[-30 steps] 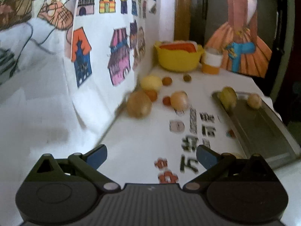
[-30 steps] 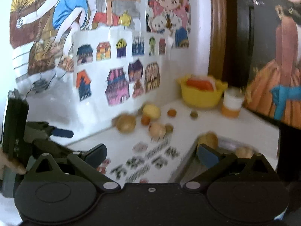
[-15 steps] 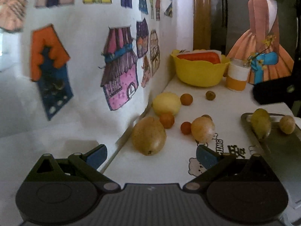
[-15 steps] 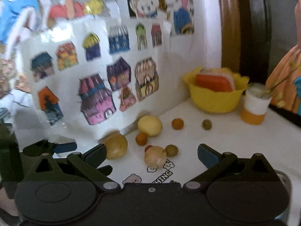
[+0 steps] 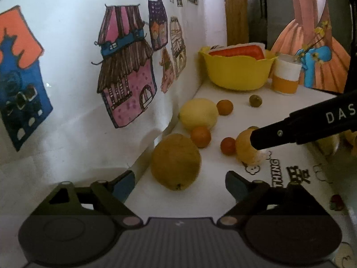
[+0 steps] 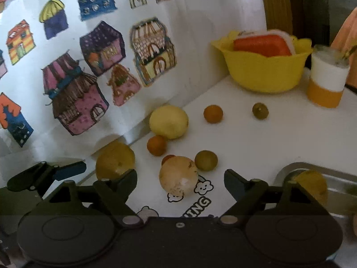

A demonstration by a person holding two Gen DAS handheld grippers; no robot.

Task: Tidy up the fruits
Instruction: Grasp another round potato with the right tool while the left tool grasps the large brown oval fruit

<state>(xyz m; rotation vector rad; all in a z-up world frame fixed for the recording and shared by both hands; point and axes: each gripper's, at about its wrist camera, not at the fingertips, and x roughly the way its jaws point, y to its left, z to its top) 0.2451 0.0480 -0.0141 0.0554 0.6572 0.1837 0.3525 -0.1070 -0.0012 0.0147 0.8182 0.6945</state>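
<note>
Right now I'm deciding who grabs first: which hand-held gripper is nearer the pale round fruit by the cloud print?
Right. The right hand-held gripper is open around the pale round fruit. The left hand-held gripper is open farther back, facing the brown fruit.

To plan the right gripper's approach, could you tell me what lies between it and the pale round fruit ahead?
Nothing: in the right wrist view the open right gripper has the pale round fruit almost between its fingertips, with only bare printed tablecloth there.
</note>
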